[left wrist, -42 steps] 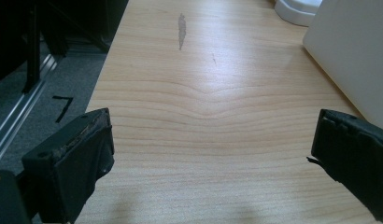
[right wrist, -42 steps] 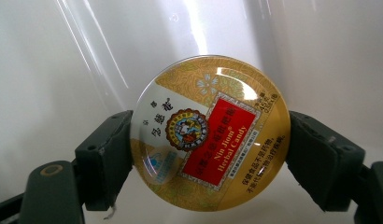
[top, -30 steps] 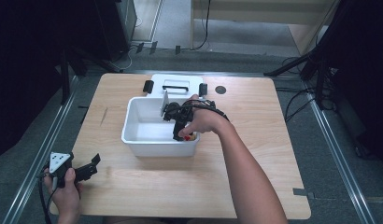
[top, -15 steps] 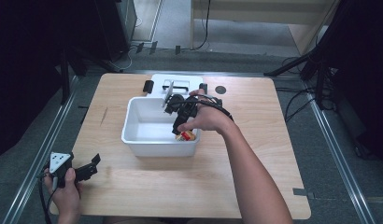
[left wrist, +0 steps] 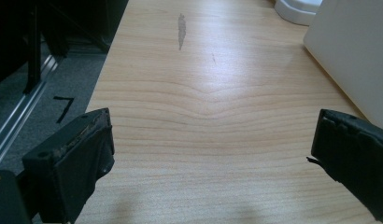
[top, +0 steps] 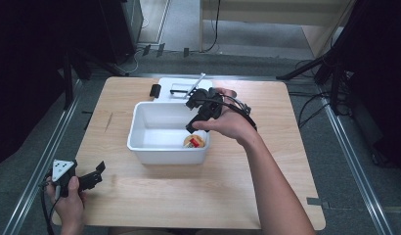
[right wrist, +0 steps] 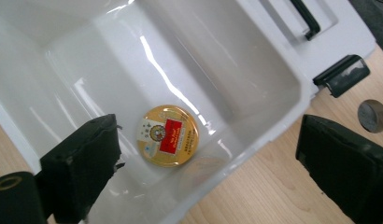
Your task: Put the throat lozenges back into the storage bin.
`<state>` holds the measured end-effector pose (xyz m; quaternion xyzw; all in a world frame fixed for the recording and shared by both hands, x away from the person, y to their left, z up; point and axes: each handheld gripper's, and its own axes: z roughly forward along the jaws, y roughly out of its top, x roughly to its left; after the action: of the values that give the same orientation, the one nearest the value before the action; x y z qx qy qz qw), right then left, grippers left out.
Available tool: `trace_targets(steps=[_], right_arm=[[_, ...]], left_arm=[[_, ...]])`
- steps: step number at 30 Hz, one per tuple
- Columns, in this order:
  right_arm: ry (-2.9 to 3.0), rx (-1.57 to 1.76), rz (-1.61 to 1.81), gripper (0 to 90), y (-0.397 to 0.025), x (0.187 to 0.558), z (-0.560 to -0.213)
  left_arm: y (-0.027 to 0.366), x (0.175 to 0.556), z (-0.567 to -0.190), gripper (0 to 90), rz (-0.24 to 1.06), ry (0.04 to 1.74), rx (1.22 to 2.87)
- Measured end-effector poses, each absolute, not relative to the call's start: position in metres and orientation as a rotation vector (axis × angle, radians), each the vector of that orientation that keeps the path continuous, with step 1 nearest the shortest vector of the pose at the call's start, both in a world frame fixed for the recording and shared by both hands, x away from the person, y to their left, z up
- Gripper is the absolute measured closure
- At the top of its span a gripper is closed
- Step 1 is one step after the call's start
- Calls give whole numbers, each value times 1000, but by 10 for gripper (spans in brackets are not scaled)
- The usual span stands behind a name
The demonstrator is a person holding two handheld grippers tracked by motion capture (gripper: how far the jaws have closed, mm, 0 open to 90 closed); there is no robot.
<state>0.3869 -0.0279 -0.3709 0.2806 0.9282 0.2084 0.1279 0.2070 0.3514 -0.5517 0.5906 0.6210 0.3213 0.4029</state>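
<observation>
A round gold tin with a red label (top: 194, 142) lies flat on the floor of a white bin (top: 168, 155), in its near right corner. My right gripper (top: 194, 116) hangs open above the bin's right side, empty and tilted down at the tin. In the right gripper view the tin (right wrist: 167, 135) lies between and beyond the wide-open jaws of that gripper (right wrist: 206, 172), inside the bin (right wrist: 255, 70). My left gripper (top: 93, 177) rests low at the table's front left corner. It stands open (left wrist: 213, 158) over bare wood.
A white lid with a black handle (top: 176, 88) lies behind the bin, with a black clip (top: 155, 90) at its left. The bin's outer wall (left wrist: 353, 51) stands to the right of the left gripper. A small dark disc (right wrist: 372, 115) sits on the wood.
My right gripper has risen out of the bin and drawn back to the far right, leaving the tin on the bin floor. The left gripper has stayed put.
</observation>
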Motion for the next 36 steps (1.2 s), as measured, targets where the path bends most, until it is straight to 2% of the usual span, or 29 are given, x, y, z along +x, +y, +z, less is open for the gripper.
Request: trace_targets(steps=[10,19,36], right_arm=[[2566,951,748,2,-79,379,-371],[2427,1060,869,1,-128,370,-382],[2230,1224,944,2,-205,341,-428]], left_arm=[[350,207,-551,0,810,1570,1495],[350,206,-551,0,812,1569,1494],[351,206,-552,0,815,1568,1490]])
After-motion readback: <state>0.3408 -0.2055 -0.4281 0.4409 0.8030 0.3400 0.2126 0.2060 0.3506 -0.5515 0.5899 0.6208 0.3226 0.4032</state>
